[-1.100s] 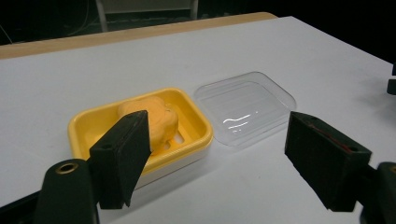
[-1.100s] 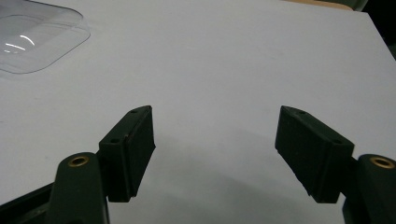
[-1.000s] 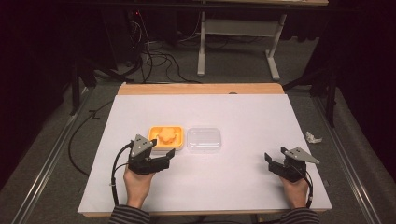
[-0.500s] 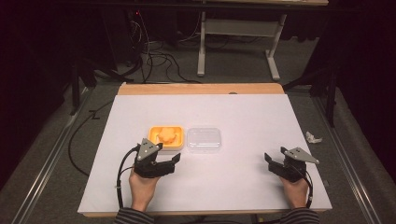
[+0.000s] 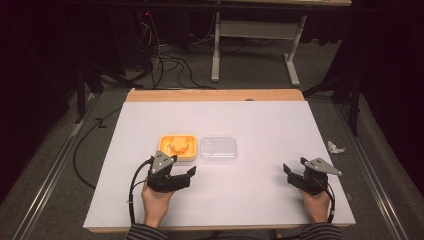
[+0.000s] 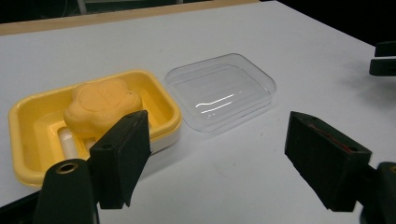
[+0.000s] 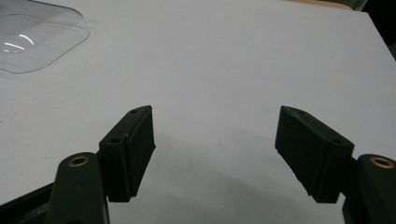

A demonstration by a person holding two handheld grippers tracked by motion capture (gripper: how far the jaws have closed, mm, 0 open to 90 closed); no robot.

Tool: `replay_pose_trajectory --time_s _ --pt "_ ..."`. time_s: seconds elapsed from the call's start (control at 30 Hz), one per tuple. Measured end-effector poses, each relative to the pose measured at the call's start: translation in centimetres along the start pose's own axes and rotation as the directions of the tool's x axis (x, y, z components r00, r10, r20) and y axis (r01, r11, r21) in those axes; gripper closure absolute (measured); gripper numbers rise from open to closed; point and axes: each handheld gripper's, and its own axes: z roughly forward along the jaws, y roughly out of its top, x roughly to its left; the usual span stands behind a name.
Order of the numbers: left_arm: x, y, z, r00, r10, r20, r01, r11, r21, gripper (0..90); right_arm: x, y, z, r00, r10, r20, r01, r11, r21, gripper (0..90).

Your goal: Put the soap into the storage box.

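White bench (image 5: 260, 120): yellow soap dish (image 5: 177, 148) and clear lid (image 5: 218, 150) sit side by side mid-bench, lid's long axis across. Left gripper (image 5: 183, 174) just short of both, jaws wide, empty, much nearer. Right gripper (image 5: 291, 173) well apart, jaws wide, empty.

White table (image 5: 260, 120) bears yellow soap dish (image 5: 164, 145), seemingly touching clear lid (image 5: 218, 149).

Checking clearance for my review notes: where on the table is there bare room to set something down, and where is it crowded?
Free: the wide white stretch between the clear lid and the right hand-held gripper, and the far strip up to the wooden edge. Crowded: the near left, where the left hand-held gripper sits just in front of the yellow soap dish, with the lid beside it.
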Motion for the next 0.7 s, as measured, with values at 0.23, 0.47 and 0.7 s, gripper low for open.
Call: replay_pose_trajectory --time_s 0.23,0.47,0.7 --pt "-0.1 -0.4 0.4 1.0 0.0 0.001 0.0 0.9999 0.012 22.8 0.0 0.0 0.0 1.0 0.002 0.0 -0.002 1.0 0.002 28.9" --pt "-0.2 -0.7 0.9 0.9997 0.016 -0.018 -0.016 0.9996 0.022 22.8 0.0 0.0 0.0 1.0 0.001 0.0 -0.001 1.0 0.003 28.9" --pt "-0.3 -1.3 1.6 0.9993 0.027 -0.026 -0.026 0.9983 0.051 22.7 0.0 0.0 0.0 1.0 0.001 0.001 -0.001 1.0 0.003 28.9"
